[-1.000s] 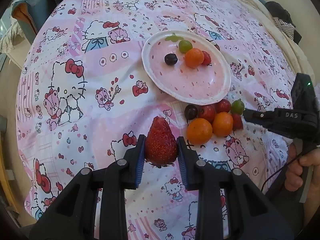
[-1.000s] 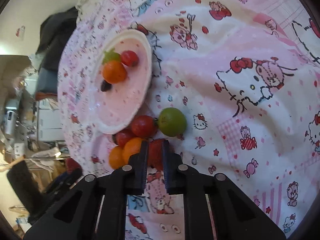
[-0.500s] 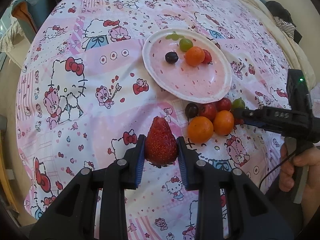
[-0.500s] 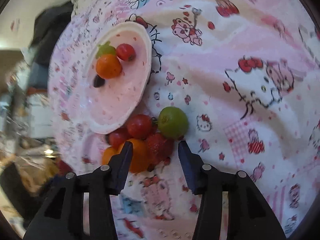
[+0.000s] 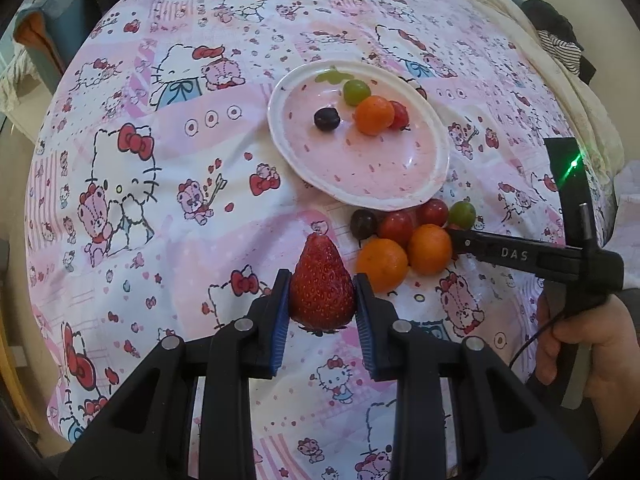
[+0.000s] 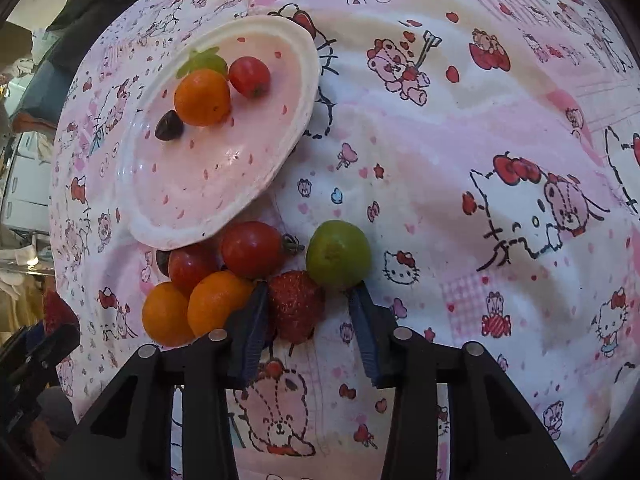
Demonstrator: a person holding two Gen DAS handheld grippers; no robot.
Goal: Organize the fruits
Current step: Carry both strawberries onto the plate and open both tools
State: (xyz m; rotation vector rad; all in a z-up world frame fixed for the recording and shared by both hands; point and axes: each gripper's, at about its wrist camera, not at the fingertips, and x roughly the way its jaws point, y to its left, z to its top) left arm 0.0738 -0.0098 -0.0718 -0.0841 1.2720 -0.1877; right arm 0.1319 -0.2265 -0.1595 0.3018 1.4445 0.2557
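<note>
1. While a large strawberry (image 5: 322, 284) is clamped between the blue pads of the left gripper (image 5: 322, 312), its tip is pointed away from the camera and it is carried above the cartoon-printed pink cloth (image 5: 168, 208).
2. A pink plate (image 5: 400, 196) is seen on the cloth beyond the left gripper; on it a dark grape (image 5: 327, 119), a green grape (image 5: 356, 92), a small orange fruit (image 5: 374, 115) and a red cherry tomato (image 5: 399, 115) are gathered toward the far rim.
3. A cluster of loose fruit is found just beside the plate's near edge: a dark grape (image 5: 363, 224), two cherry tomatoes (image 6: 251, 249), two orange fruits (image 6: 218, 300), a green fruit (image 6: 338, 254) and a smaller strawberry (image 6: 295, 307).
4. The right gripper (image 6: 308, 312) is lowered over this cluster, held by a hand (image 5: 576, 344) at the right edge of the left wrist view.
5. Its jaws are closing, and the smaller strawberry is framed between them: the left-hand pad is seen against or very near the berry, while a clear gap is left at the other pad, so no grip is made.
6. The smaller strawberry is shown resting on the cloth, touching the green fruit and one orange fruit.
7. Dark clothing (image 5: 560, 36) is visible at the cloth's far edge.
</note>
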